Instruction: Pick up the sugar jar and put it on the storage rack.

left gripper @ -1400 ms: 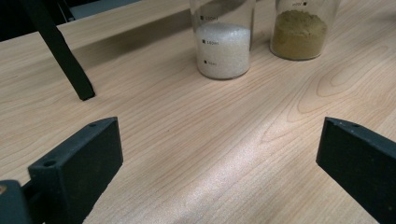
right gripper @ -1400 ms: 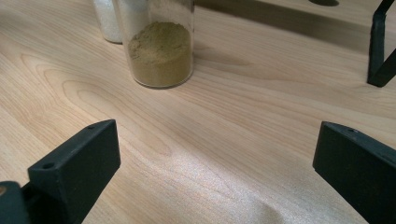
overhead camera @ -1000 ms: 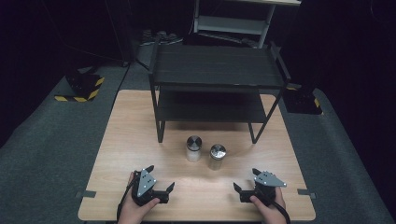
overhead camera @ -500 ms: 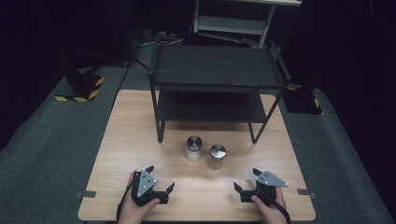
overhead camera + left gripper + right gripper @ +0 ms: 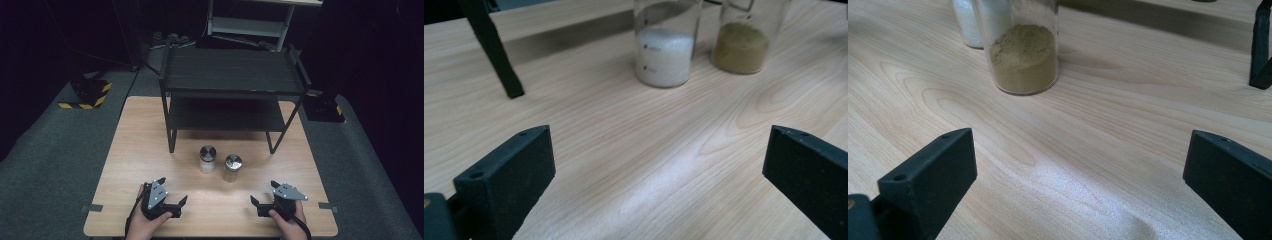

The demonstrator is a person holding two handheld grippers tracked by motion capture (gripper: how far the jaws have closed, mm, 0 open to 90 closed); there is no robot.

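The table (image 5: 150,150) was pale wood-grain, smooth with a soft sheen. Two clear glass jars stood on it: one (image 5: 664,55) held white grains, the other (image 5: 1023,55) olive powder, both with shiny metal lids. The rack (image 5: 232,75) at twelve o'clock looked matt black metal.

I can't read any words, brand names or numbers from my feed. The jar of white grains (image 5: 663,47) carries two small dark marks on its glass in the left gripper view, but they are too small and blurred for me to make out. The only sign I can tell is the yellow-and-black hazard striping on the block (image 5: 87,95) on the floor left of the table, and it bears no lettering that I can see.
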